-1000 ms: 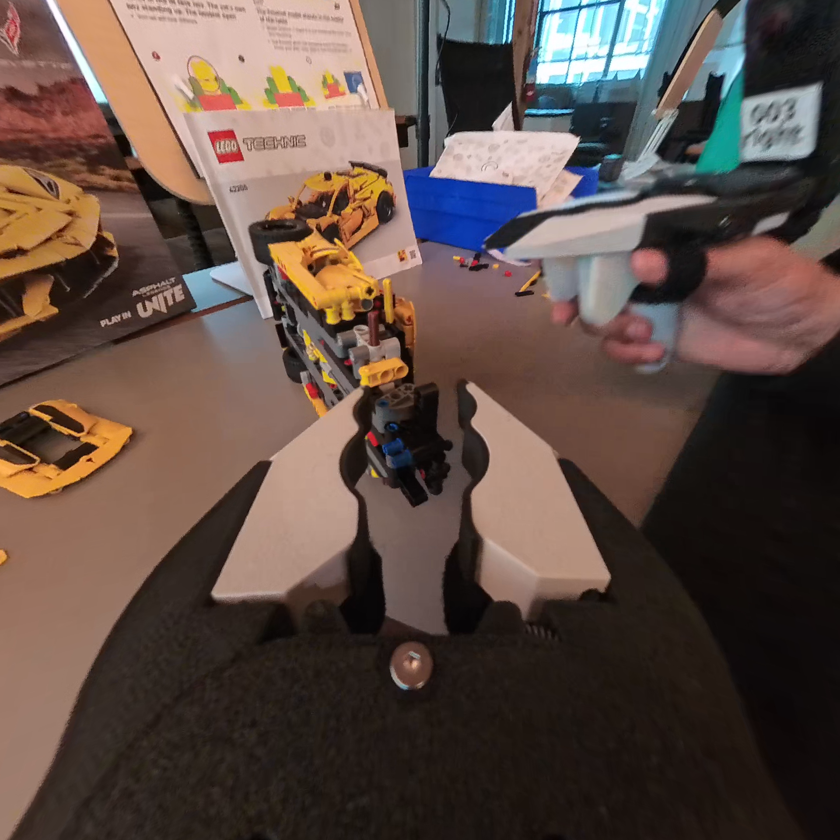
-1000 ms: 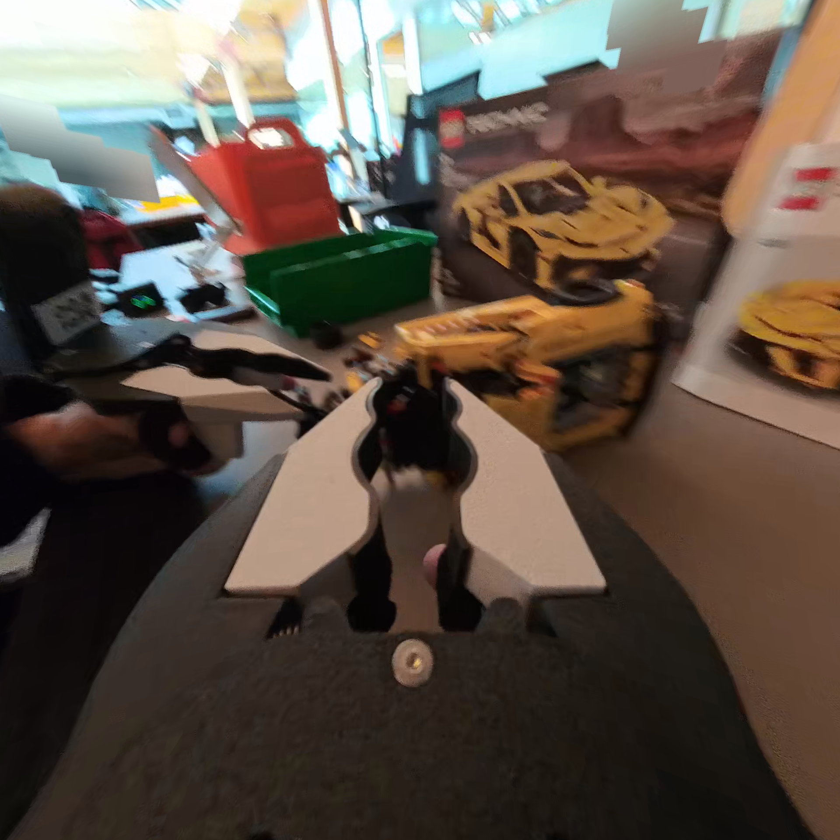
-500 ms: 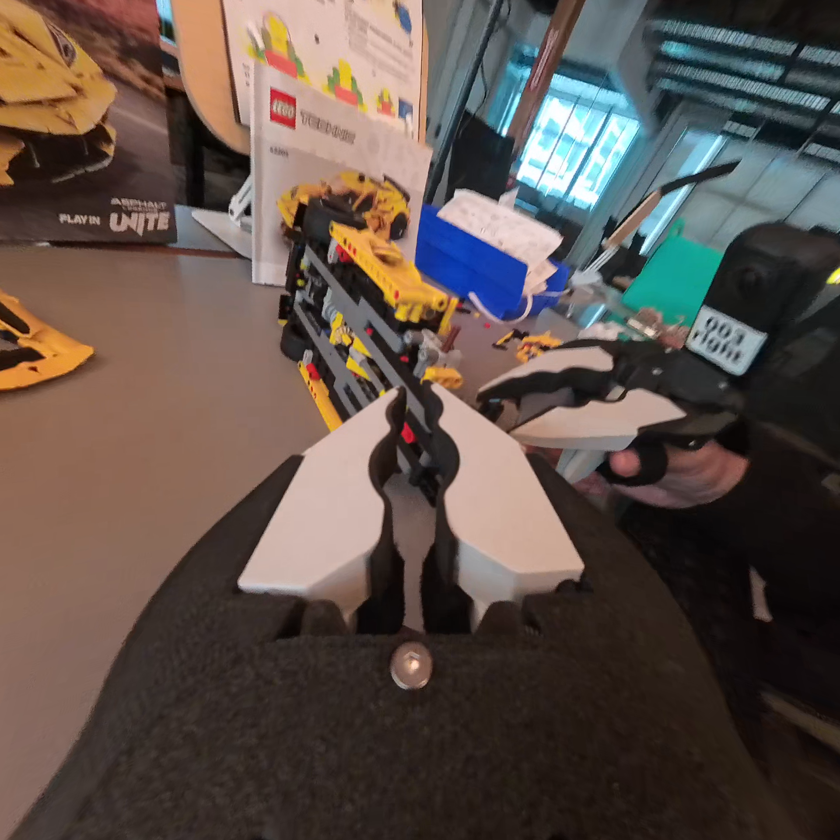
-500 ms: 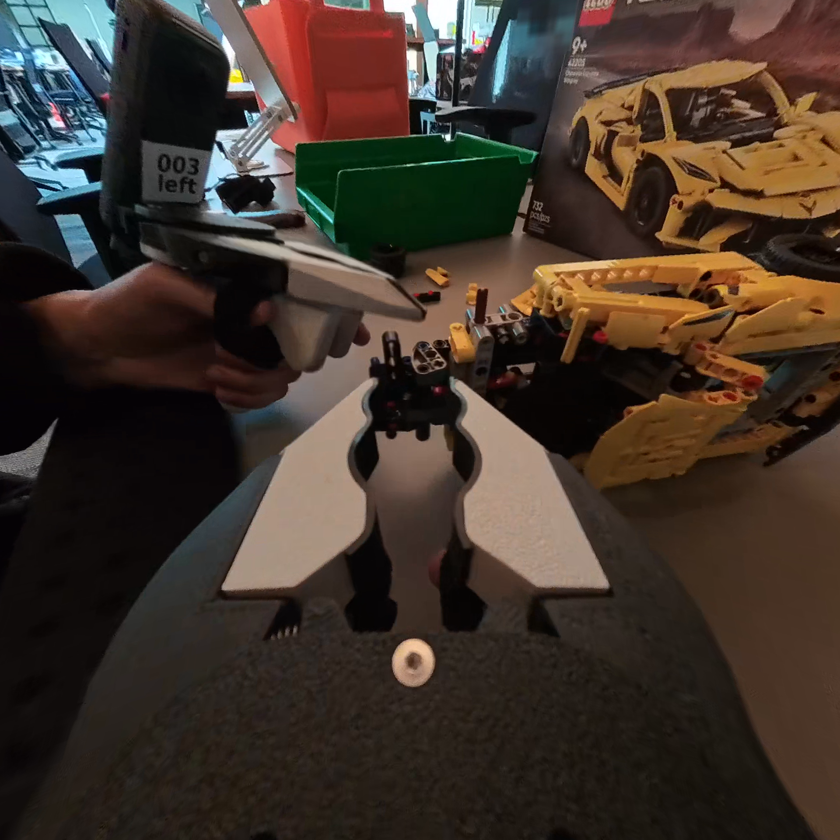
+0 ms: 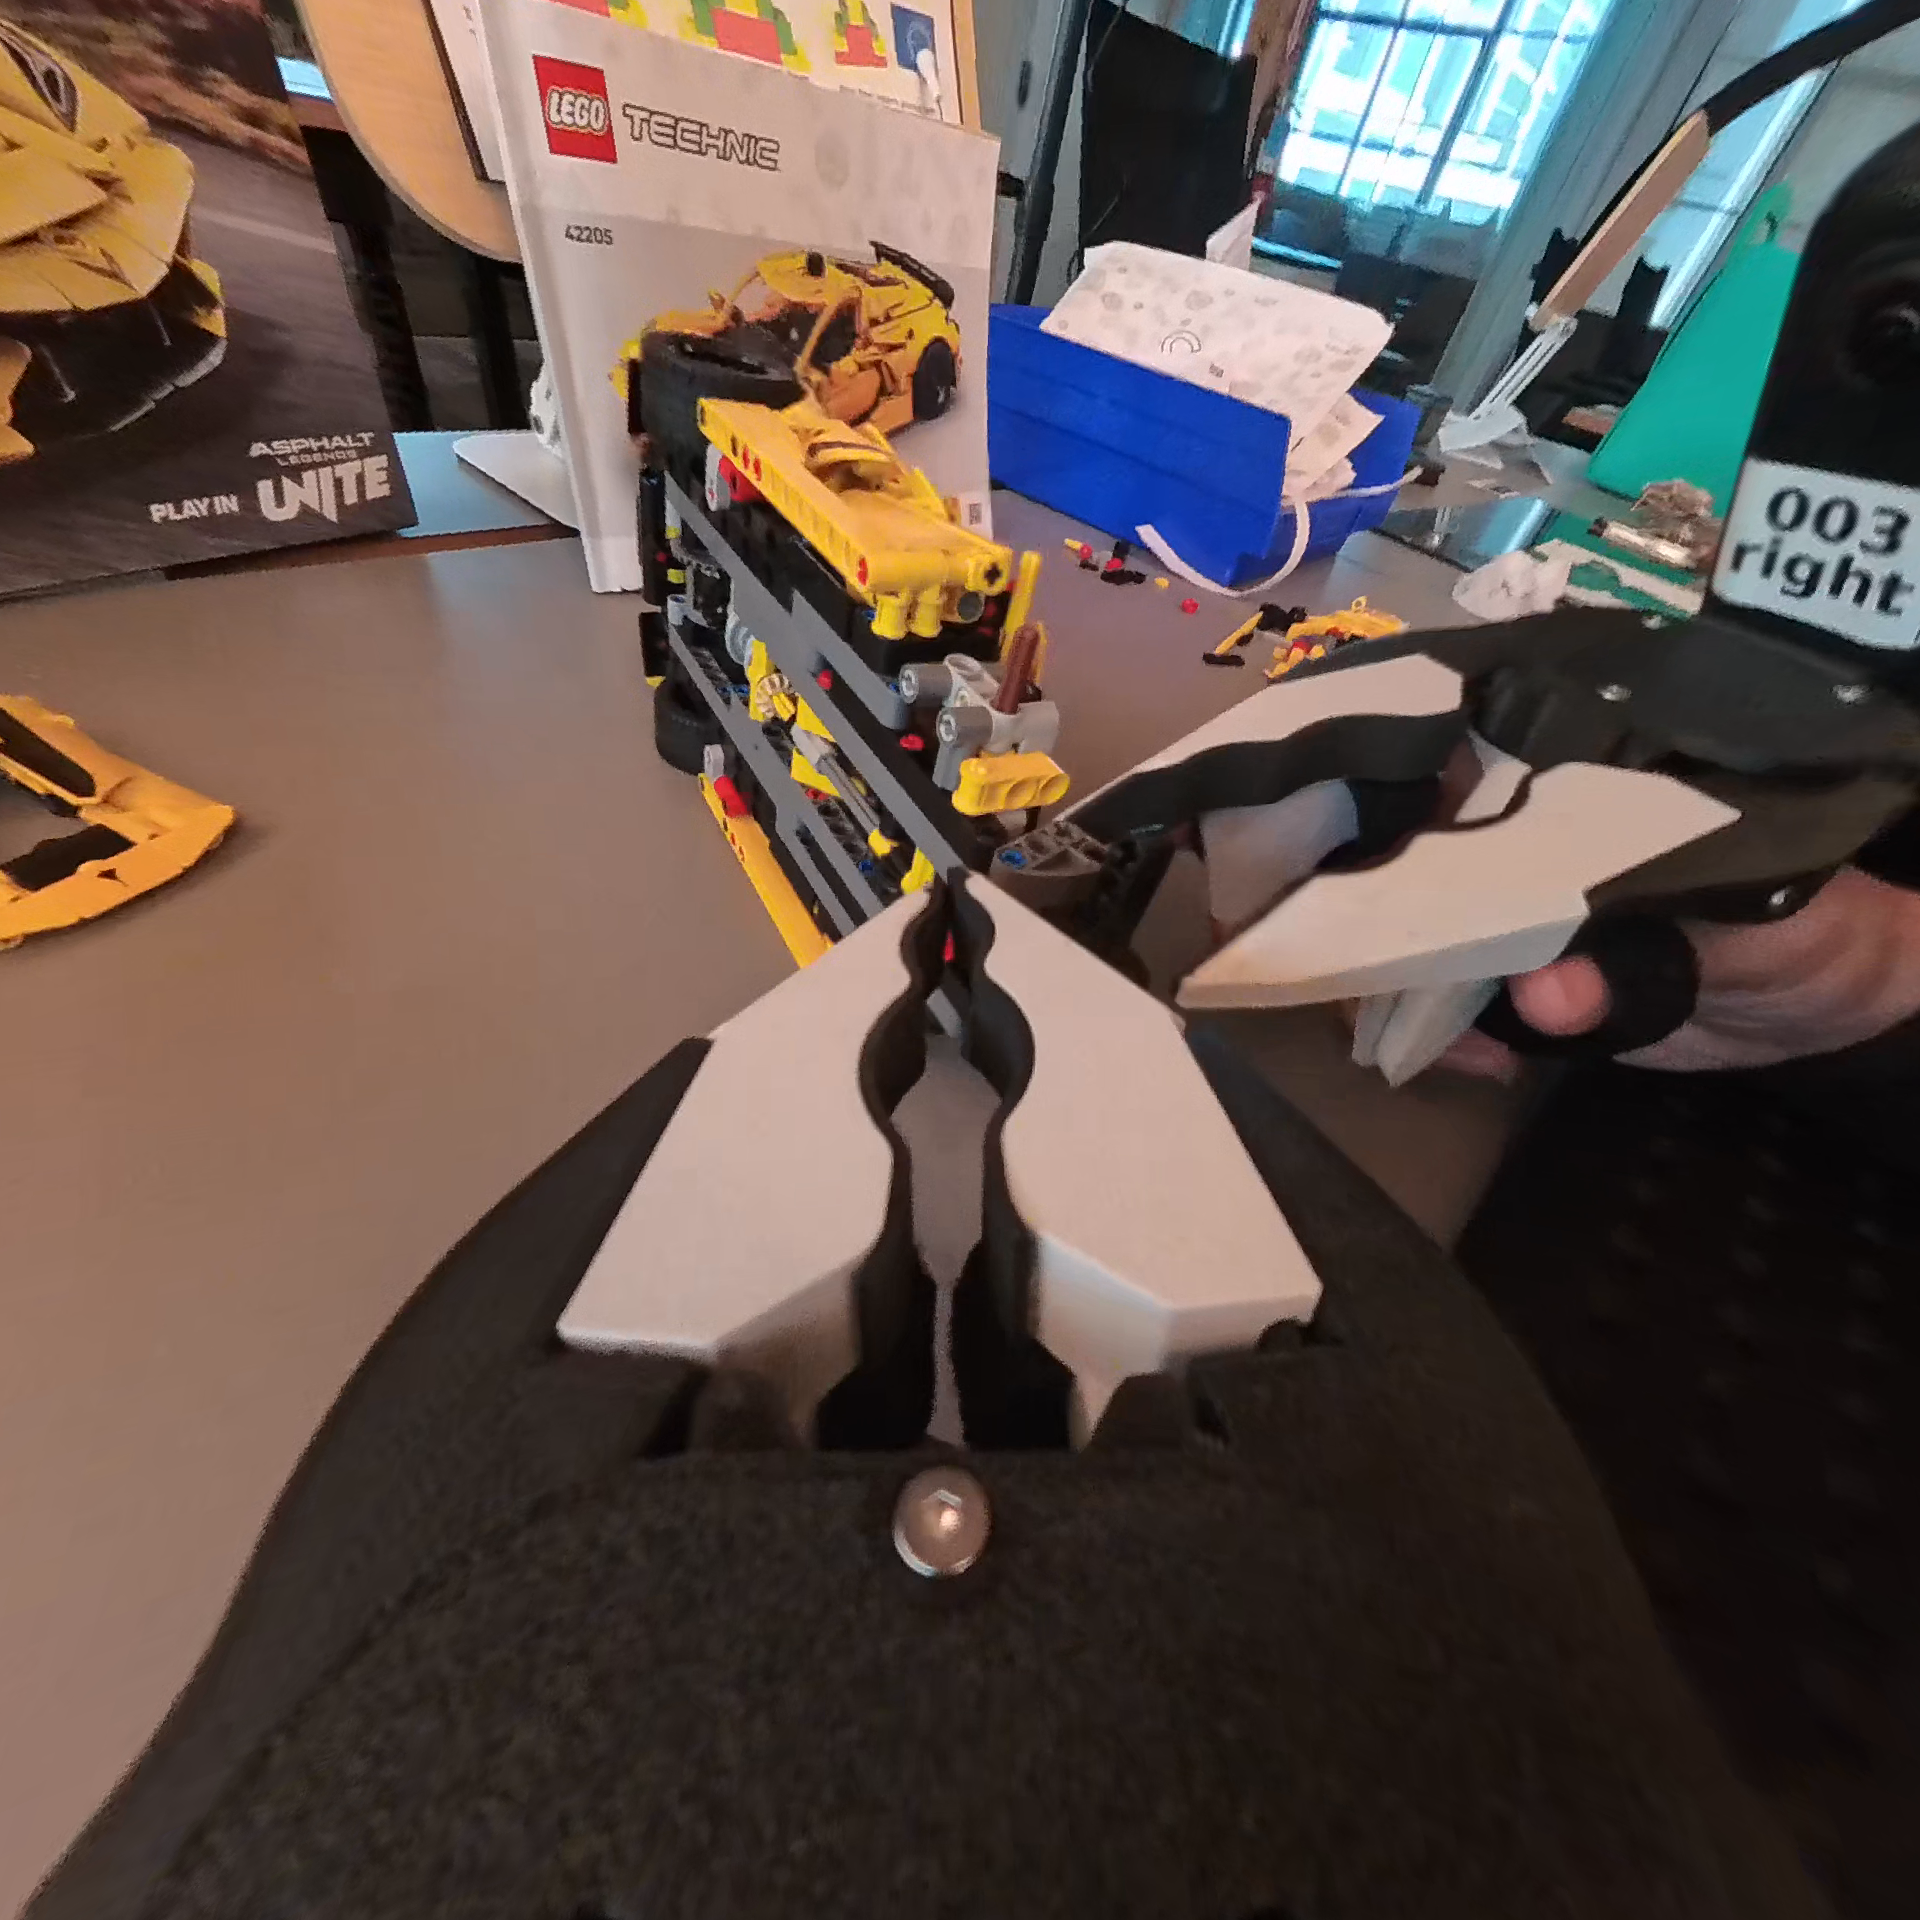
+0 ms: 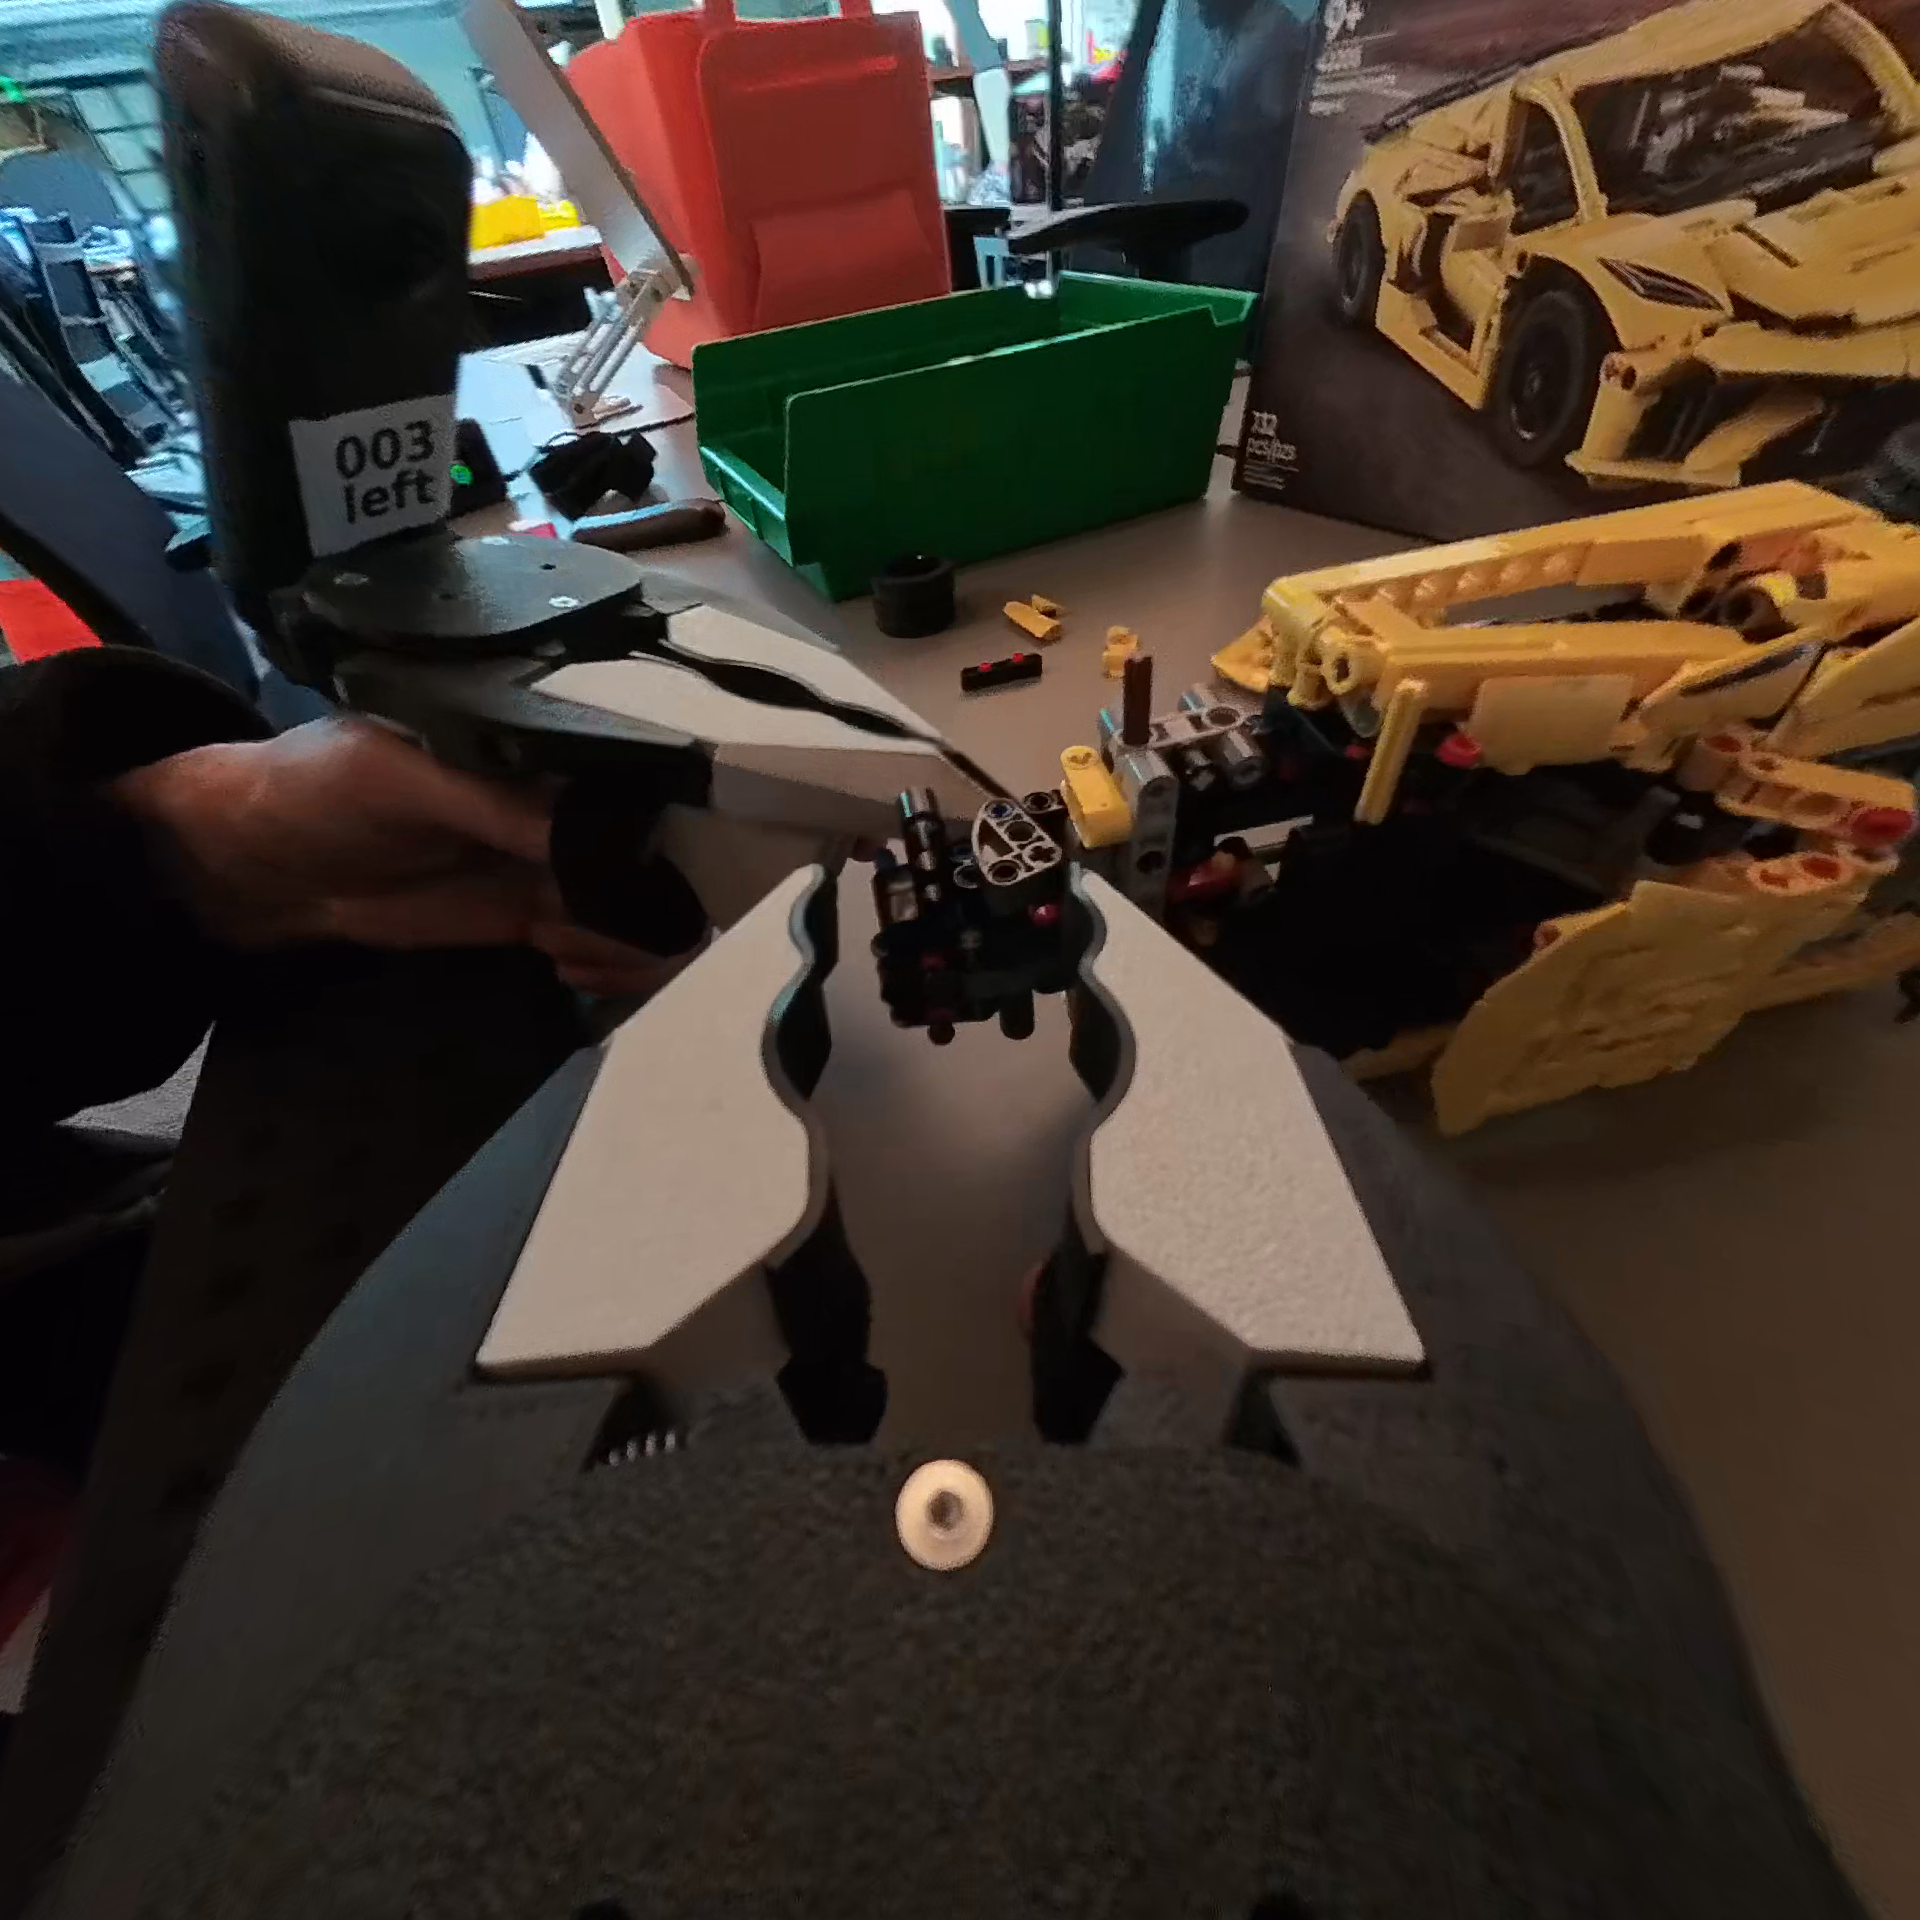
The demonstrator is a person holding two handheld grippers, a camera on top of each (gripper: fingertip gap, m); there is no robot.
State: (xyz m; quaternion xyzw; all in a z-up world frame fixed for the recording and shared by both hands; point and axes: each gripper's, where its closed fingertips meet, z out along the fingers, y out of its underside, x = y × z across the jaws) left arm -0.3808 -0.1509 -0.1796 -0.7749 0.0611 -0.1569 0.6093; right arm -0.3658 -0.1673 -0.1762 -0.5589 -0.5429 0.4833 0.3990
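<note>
While the yellow and black brick-built car chassis (image 5: pixel 831 644) lies tipped on its side on the grey table (image 5: pixel 364 831), the left gripper (image 5: pixel 958 904) has its white fingers pinched nearly together on the near end of the chassis' dark frame rail. Just to its right, the right gripper (image 6: pixel 951 914) grips a small black brick sub-assembly (image 6: pixel 971 914) between its fingertips, its jaws part-way apart and pressed on the piece's two sides. That piece sits just beside the grey and yellow end of the chassis, near the left gripper's tips; whether it touches the chassis cannot be told. A hand (image 6: pixel 343 831) in a fingerless black glove holds the left gripper's handle, and another hand (image 5: pixel 1756 987) holds the right one.

In the right wrist view, a loose black tyre (image 6: pixel 914 594) and a few small yellow and red bricks (image 6: pixel 1029 634) lie on the table beyond the chassis, in front of a green bin (image 6: pixel 966 416). A red bin (image 6: pixel 810 156) stands farther back, and the printed set box (image 6: pixel 1600 249) stands upright behind the chassis.

In the left wrist view, an instruction booklet (image 5: pixel 748 208) is propped upright behind the chassis. A blue bin (image 5: pixel 1132 436) holding printed paper sits to the right of it, with scattered small bricks (image 5: pixel 1288 634) in front. A yellow body panel (image 5: pixel 94 842) lies on the table well to the left.
</note>
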